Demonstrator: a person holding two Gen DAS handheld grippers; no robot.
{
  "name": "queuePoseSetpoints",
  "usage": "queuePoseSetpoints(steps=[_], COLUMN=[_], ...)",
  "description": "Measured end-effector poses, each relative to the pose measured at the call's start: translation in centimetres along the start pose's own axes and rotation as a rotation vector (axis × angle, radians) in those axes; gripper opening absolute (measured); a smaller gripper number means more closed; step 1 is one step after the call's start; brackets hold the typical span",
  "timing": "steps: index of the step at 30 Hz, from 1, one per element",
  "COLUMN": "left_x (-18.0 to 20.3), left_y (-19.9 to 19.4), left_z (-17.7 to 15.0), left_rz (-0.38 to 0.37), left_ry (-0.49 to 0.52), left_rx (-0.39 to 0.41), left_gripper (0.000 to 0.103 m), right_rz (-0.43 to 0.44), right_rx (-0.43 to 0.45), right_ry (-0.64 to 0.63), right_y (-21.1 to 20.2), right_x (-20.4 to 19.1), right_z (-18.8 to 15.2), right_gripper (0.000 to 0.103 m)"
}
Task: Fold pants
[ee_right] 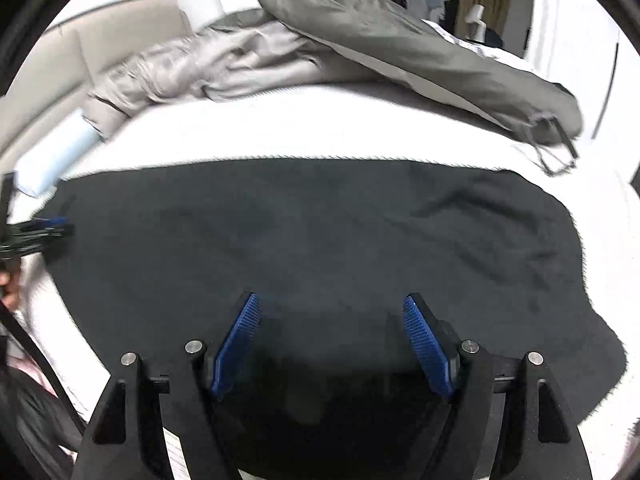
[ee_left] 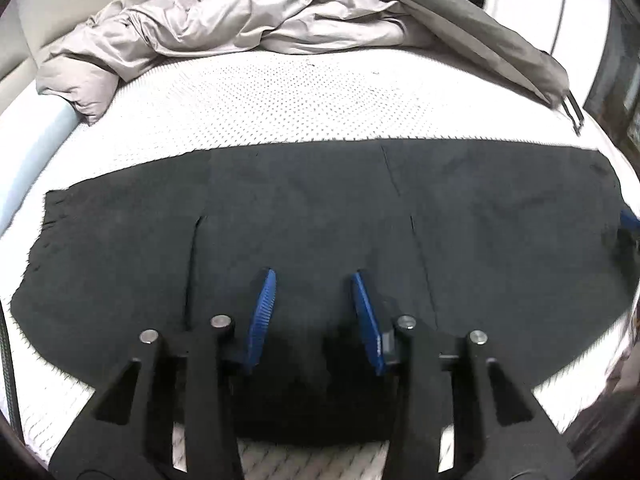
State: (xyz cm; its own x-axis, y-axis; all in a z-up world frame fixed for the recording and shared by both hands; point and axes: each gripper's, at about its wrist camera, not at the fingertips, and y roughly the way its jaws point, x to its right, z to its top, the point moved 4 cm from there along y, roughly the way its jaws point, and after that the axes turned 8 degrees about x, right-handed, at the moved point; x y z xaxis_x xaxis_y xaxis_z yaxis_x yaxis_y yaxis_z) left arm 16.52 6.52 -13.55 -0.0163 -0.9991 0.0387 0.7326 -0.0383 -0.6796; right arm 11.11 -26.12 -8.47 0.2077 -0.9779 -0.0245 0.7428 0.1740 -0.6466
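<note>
Black pants point(ee_left: 320, 208) lie spread flat across the near part of a white dotted mattress point(ee_left: 280, 96), with two seam lines running toward me. My left gripper point(ee_left: 313, 274) hovers over their near middle, its blue pads apart and nothing pinched between them. In the right wrist view the same pants point(ee_right: 320, 232) show wrinkles at their right end. My right gripper point(ee_right: 332, 300) stands open wide above the near edge, holding nothing. The left gripper point(ee_right: 48, 228) shows at the far left of that view, over the pants' left end. A blue tip of the right gripper point(ee_left: 630, 220) peeks in at the right rim.
A crumpled light-grey duvet point(ee_left: 220, 20) and a dark-grey cover point(ee_left: 480, 32) with black strap loops point(ee_left: 572, 110) lie along the mattress's far side. A pale blue edge point(ee_right: 52, 156) runs at the left. A person's hand point(ee_right: 8, 288) shows at the left rim.
</note>
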Motion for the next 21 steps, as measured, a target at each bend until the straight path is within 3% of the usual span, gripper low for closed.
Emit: queuePoseSetpoints(steps=[4,7,9,10,13,15,17,20,21], left_x=[0.9,-0.3,-2.4,-3.4,-5.0,-6.6,-8.7,-11.9,-12.9], left_y=[3.3,3.2,2.3,1.2,-2.4,-4.0,-3.3,-0.7,-0.2], left_z=[1.4,1.4,1.3,1.2,1.3,0.8,0.1,-1.3,-1.4], left_rz=[0.013,0.034,0.151,0.176,0.101,0.155,0.168,0.179,0.19], left_ry=[0.067,0.074,0.058,0.041,0.02,0.008,-0.034,-0.081,-0.091], left_rx=[-0.046,-0.041,-0.016,0.0,0.089,0.126,0.082,-0.023,-0.028], left_gripper=[0.038,0.037,0.037,0.037,0.038,0.045,0.044,0.027,0.027], right_rz=[0.027,-0.018,-0.053,-0.057,-0.061,-0.061,-0.064,-0.068,-0.066], right_rx=[-0.04,-0.091,-0.097,-0.096,-0.089,-0.089,-0.092,-0.095,-0.096], right_ry=[-0.061,-0.103,-0.098,-0.079,-0.046,-0.04,-0.041,-0.053,-0.05], right_y=[2.3,3.8,4.2,4.0,3.4,3.2,3.3,3.4,3.3], right_x=[-2.1,-1.6,-0.2,0.3,1.3,1.6,1.6,1.2,1.1], right_z=[0.1,-0.8,-1.2,-1.3,-1.4,-1.6,-1.5,-1.5,-1.5], right_gripper=[0.076,0.076,0.08,0.081,0.081,0.081,0.081,0.081,0.081])
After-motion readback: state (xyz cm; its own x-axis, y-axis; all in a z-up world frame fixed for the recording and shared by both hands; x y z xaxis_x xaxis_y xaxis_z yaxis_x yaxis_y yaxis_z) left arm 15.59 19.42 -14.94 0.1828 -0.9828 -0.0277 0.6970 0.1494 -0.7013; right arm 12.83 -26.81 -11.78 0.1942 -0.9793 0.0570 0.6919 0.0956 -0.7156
